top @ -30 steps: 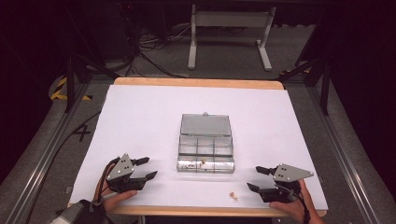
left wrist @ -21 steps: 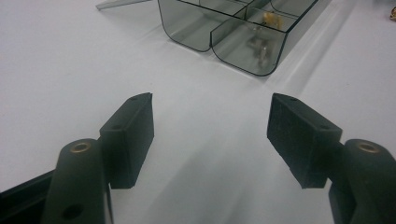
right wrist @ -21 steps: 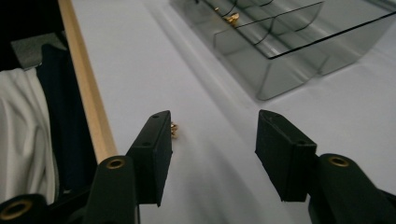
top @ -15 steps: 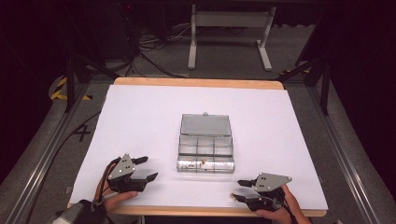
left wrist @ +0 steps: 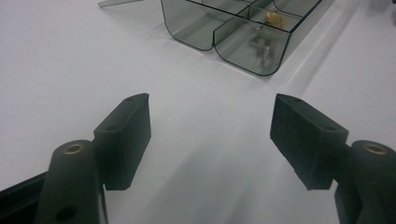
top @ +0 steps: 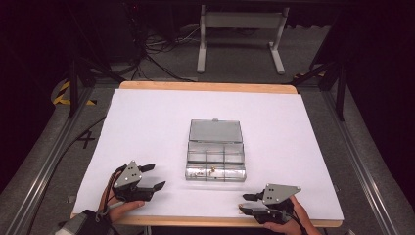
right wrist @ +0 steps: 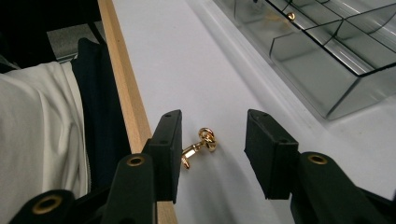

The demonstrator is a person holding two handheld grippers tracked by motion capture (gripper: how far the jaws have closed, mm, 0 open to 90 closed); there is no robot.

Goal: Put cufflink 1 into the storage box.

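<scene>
Two grippers flank the clear box on the desk. Since a second ago the right gripper has slid left along the near edge, toward the box's front; its jaws now stand wide open around the gold hook, probably for a pickup. Left of the box, the left gripper stays put, jaws wide apart, empty.
</scene>
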